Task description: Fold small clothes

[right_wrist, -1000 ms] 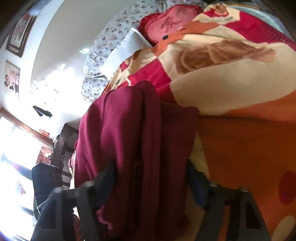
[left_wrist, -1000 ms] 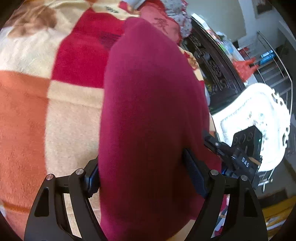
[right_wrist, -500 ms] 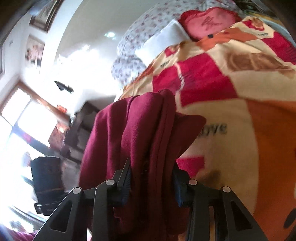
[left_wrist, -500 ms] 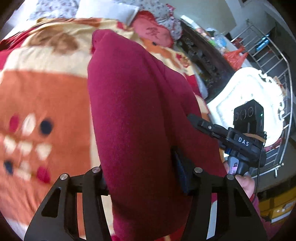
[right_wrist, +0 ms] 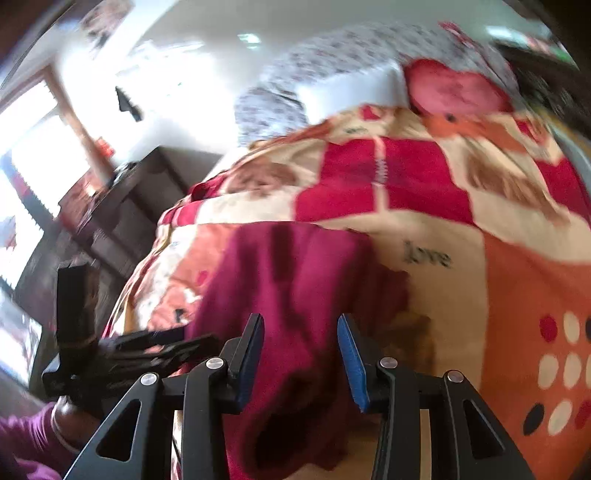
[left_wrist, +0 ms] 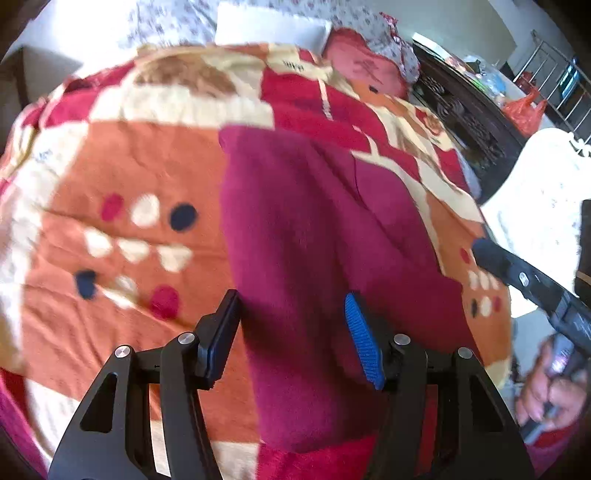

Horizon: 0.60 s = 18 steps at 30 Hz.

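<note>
Daylit room, bright. Window (right_wrist: pixel 33 155) left of the right jaws blown out to white glare. Both views motion-blurred, worst on the blanket (left_wrist: pixel 122 192) beyond the jaws. Fisheye bends edges; dark vignette in the corners.

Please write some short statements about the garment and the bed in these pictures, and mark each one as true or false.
1. The garment is maroon. True.
2. It hangs on a chair. False: it lies on the patterned blanket.
3. The blanket bears the word "love". True.
4. The cushion at the head of the bed is blue. False: the cushion is red and pink.
5. A white pillow lies beside the cushion. True.
</note>
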### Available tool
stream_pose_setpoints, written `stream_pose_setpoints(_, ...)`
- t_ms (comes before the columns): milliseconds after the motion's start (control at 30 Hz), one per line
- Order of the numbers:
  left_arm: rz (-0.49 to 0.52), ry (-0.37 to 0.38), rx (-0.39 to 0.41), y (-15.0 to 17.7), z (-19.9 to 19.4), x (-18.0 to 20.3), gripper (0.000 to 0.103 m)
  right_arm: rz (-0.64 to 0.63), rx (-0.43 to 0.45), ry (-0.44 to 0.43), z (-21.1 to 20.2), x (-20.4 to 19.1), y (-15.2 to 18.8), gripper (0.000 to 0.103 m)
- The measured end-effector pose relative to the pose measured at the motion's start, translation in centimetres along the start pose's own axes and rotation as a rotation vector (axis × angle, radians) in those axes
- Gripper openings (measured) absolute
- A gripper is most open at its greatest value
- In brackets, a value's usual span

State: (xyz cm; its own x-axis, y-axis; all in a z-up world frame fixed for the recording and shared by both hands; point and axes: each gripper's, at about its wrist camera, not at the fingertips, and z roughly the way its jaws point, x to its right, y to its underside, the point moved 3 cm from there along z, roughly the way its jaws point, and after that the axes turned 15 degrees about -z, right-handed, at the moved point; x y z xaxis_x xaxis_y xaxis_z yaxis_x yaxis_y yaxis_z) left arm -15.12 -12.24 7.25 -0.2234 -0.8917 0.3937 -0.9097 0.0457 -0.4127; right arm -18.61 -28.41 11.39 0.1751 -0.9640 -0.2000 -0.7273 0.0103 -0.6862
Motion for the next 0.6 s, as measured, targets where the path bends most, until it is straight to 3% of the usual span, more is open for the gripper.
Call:
stream_pose_setpoints(133,0.040,-0.054,0.053,-0.3,0.5,0.2,0.059,-0.070,-0.061,0.005,1.9,-1.6,0.9,0.040)
stream_pose_setpoints(300,0.064,-0.092,0.062,-0.1,2.3,0.4,0.059,-0.108,-0.176,0.113,4.6,-1.2,4.9,0.039)
stream_pose_setpoints(400,0.084,-0.107,0.079,0.5,2.7,0.6,0.059,-0.096,-0.161,0.121,4.8,-0.8,6.3,0.039)
stream_pose_setpoints(600,0.110,-0.134,0.132,0.9,0.9,1.0,0.059,-0.042,-0.122,0.101,3.1,-0.9,5.2,0.039)
